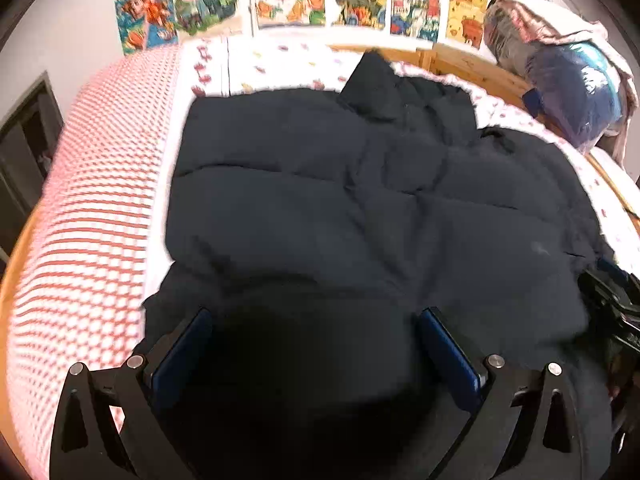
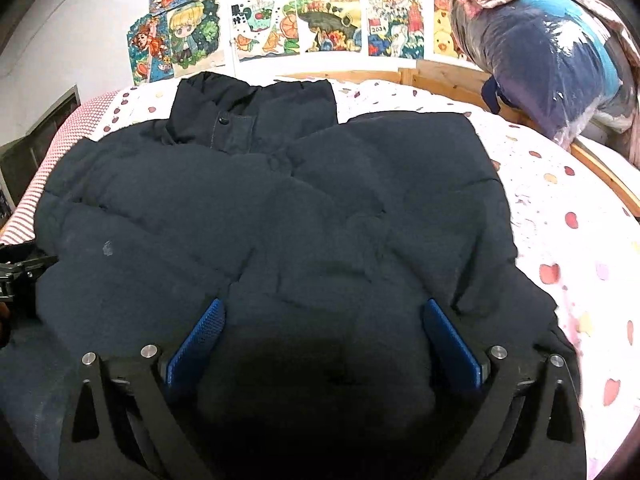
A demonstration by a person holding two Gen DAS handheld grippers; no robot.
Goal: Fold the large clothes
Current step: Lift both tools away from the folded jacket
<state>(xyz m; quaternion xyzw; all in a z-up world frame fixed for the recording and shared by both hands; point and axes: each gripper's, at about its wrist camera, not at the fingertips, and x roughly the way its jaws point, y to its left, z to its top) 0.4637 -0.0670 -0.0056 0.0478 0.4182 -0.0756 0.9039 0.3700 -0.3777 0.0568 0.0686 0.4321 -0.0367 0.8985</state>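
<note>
A large dark puffer jacket [image 1: 320, 180] [image 2: 280, 200] lies spread flat on the bed, its collar [image 2: 256, 116] at the far end toward the wall. My left gripper [image 1: 316, 316] hovers over the jacket's near left part with its blue pads [image 1: 448, 344] wide apart. My right gripper [image 2: 325, 306] stands over the near right part, also wide, its blue pads [image 2: 200, 340] not pressing the fabric. A dark bulge of jacket sits below and between each pair of fingers. Each gripper shows at the edge of the other's view, the right gripper [image 1: 612, 300] and the left gripper [image 2: 20, 268].
The bed has a white sheet with coloured spots [image 2: 560, 220] and a red-checked blanket [image 1: 88, 220] along its left side. A wooden frame [image 1: 460, 64] runs behind. A plastic-wrapped bundle of bedding [image 2: 540, 60] is piled at the far right. Drawings [image 2: 320, 20] cover the wall.
</note>
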